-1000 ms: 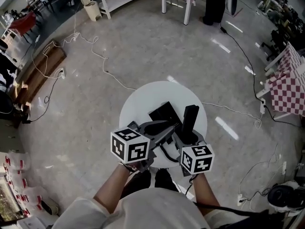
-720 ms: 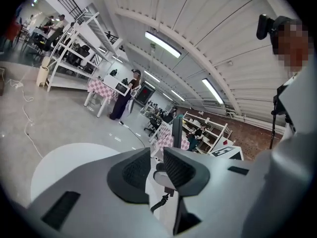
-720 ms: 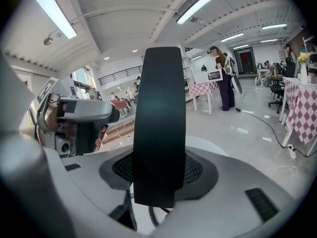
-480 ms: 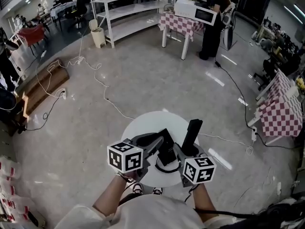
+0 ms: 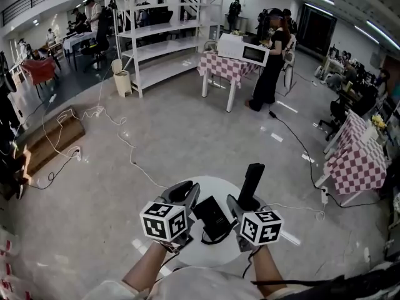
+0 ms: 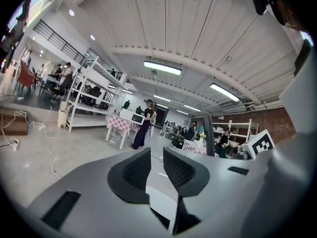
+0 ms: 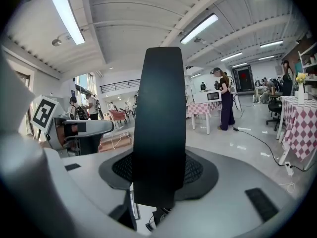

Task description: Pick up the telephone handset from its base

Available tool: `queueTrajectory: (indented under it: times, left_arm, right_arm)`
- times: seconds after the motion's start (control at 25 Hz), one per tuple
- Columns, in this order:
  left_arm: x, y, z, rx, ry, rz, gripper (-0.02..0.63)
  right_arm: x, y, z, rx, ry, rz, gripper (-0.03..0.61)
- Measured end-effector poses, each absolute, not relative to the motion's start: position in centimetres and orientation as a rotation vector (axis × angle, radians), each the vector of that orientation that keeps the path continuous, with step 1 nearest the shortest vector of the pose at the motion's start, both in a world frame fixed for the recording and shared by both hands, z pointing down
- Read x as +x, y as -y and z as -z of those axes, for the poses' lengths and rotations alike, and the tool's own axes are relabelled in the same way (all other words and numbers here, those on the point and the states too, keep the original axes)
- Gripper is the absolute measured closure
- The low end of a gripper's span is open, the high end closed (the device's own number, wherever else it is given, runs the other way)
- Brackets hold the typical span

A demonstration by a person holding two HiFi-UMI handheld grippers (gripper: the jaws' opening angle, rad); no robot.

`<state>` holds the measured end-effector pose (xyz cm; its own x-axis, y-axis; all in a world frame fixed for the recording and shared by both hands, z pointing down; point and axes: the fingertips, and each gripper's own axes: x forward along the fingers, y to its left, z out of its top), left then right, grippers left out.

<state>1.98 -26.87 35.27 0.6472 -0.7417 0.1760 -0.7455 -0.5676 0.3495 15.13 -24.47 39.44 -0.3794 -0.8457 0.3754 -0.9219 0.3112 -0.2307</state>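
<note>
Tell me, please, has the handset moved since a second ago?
Yes. Held in the right tool, the handset has risen from the base: its top now passes the table's far rim.

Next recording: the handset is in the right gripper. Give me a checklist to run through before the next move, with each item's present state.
1. Right gripper clamped on the handset: ok, the pads press on both its sides and it stands upright.
2. Handset off the base: ok, in the head view it stands apart, to the right of the base.
3. Left gripper free: ok, the jaws are slightly apart with nothing between them.
4. Base resting on the round white table: ok.
5. Cord slack enough for more lift: cannot tell, only a short dark loop shows near the base.
</note>
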Motion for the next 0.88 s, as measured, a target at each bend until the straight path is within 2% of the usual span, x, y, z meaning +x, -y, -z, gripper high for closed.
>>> queueTrajectory:
  times: [0.24, 0.88]
  left_arm:
    - [0.1, 27.4, -33.6, 2.487, 1.307, 0.013, 0.592]
    - [-2.4, 27.9, -35.8, 2.502, 1.388, -0.132, 0.597]
  right_arm:
    - [14.6, 24.8, -37.6, 1.726, 2.383, -0.600, 0.362]
    - [14.4, 23.1, -36.6, 1.938, 2.334, -0.583, 0.360]
